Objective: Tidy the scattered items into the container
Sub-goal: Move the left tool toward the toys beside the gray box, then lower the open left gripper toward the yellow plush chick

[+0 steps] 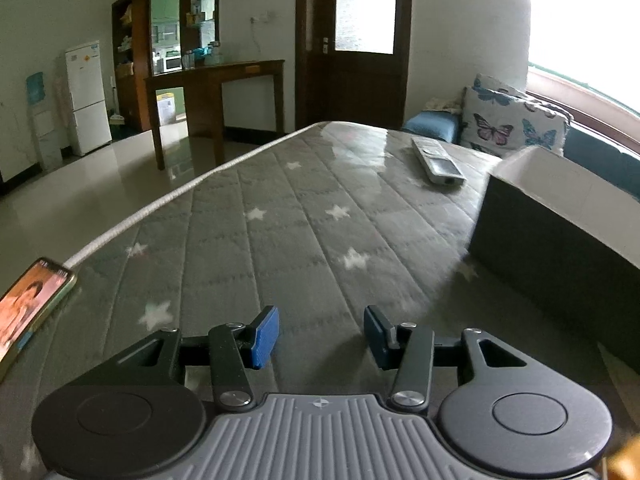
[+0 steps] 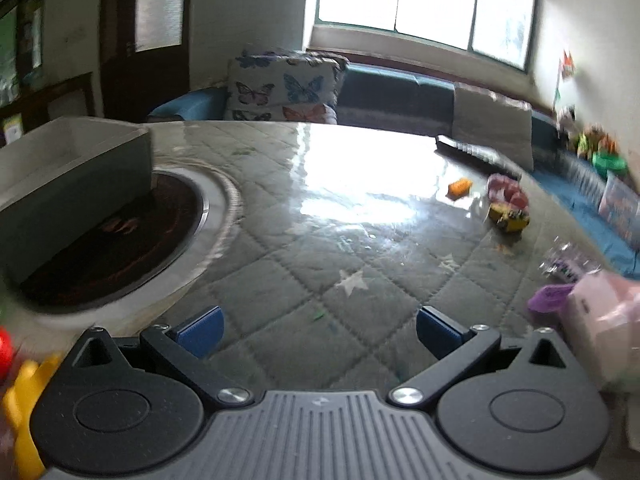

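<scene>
With the grey container (image 2: pixel 76 168) sitting on the quilted table (image 2: pixel 320 248) and scattered items well off to the right, among them a yellow toy (image 2: pixel 509 216), an orange block (image 2: pixel 459 188) and blurred, half-cropped packets, both the right gripper (image 2: pixel 320 326) and left gripper (image 1: pixel 320 336) hang spread and empty, so a first pick seems next.

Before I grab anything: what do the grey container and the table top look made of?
Grey container: looks like rigid plastic or coated board, matte, with flat walls and a paler inside. Table top: quilted star-print fabric under a clear glossy sheet, glass or vinyl, judging by the window glare.
</scene>
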Action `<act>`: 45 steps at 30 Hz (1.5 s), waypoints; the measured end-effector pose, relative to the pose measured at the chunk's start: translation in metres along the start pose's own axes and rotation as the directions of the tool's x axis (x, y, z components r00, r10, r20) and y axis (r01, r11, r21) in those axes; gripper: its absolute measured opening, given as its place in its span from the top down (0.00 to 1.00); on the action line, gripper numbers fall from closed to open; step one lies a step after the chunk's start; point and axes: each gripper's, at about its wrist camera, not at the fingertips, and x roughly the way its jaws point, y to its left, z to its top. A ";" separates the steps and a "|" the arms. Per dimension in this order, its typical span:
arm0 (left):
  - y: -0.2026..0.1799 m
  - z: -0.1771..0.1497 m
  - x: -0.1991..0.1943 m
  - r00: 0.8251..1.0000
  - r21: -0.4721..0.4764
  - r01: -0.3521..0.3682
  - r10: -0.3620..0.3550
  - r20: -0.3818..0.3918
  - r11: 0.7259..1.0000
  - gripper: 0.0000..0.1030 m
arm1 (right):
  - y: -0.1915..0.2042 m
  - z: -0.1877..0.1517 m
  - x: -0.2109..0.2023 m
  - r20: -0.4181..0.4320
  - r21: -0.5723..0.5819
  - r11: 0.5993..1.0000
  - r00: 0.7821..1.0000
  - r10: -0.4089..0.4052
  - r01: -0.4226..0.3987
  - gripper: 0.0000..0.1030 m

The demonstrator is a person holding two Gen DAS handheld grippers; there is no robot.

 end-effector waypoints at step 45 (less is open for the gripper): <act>-0.103 -0.115 -0.189 0.952 0.236 0.296 -0.265 -0.153 0.926 0.53 | 0.100 -0.085 -0.169 0.071 -0.083 0.947 0.946 0.316 -0.310 0.00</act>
